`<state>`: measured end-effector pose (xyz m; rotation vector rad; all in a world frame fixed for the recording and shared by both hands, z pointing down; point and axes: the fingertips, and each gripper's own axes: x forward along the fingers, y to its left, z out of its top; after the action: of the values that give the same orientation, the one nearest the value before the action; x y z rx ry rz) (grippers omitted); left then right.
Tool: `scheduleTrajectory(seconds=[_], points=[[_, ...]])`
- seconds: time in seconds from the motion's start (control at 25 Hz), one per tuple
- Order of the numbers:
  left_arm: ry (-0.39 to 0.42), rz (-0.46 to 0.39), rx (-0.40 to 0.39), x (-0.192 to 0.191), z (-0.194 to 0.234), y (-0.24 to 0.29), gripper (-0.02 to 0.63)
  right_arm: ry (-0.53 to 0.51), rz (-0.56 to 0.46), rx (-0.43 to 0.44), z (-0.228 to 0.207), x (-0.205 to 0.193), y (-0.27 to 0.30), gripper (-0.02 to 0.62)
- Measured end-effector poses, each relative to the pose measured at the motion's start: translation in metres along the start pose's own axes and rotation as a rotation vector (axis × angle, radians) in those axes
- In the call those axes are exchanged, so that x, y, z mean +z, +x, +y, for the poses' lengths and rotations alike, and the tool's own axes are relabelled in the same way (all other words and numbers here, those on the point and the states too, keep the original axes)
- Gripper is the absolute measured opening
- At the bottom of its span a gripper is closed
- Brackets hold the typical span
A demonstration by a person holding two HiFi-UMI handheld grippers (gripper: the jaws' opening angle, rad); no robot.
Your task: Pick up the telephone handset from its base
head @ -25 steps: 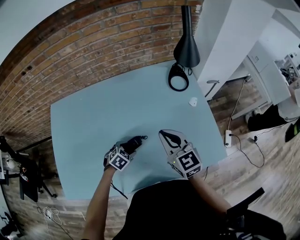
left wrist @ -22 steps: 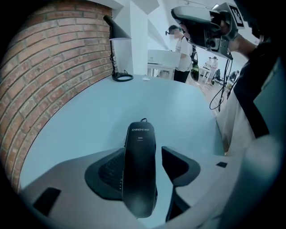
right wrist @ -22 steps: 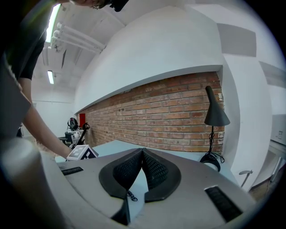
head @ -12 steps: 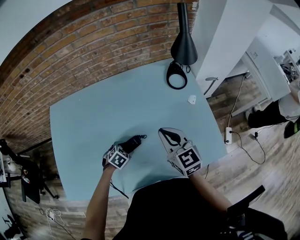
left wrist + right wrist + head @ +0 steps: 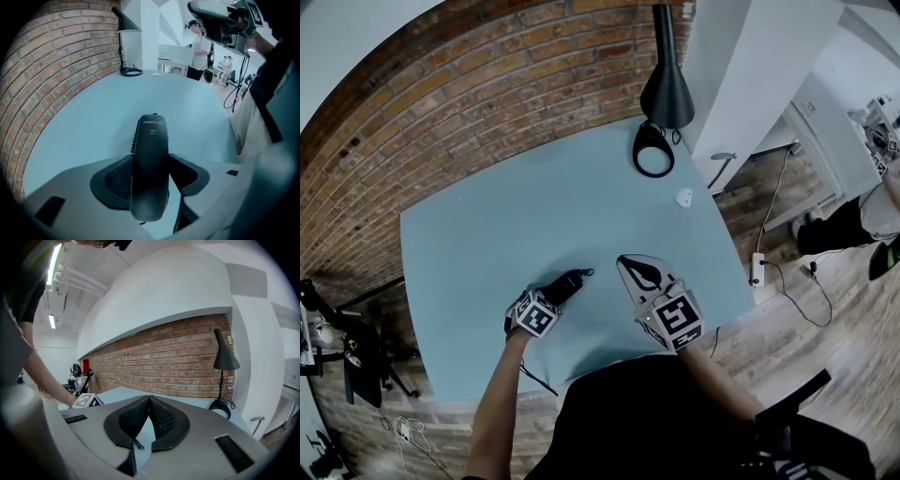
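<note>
left gripper (image 5: 151, 171) pinches the black handset (image 5: 151, 136) over the table (image 5: 89, 108); right gripper (image 5: 149, 400) jaws pressed together.

Both our grippers are the same build: the left gripper (image 5: 555, 294) and right gripper (image 5: 628, 265) are pale grey plastic shells with black ribbed pads (image 5: 163, 419) lining the jaws. Each carries a white cube (image 5: 674, 320) printed with black square markers. We're wearing a black short-sleeved top (image 5: 647, 422).
</note>
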<state>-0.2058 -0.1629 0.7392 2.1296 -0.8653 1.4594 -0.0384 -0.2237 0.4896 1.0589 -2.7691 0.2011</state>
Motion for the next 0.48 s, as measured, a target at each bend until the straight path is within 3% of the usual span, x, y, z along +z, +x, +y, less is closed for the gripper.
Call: scheduleTrajectory(seconds=[0.48], points=[[-0.001, -0.005, 0.012, 0.0019, -0.0005, -0.0036, 0.261, 0.004, 0.0, 0.011, 0.0025, -0.0019, 0.0001, 0.003]])
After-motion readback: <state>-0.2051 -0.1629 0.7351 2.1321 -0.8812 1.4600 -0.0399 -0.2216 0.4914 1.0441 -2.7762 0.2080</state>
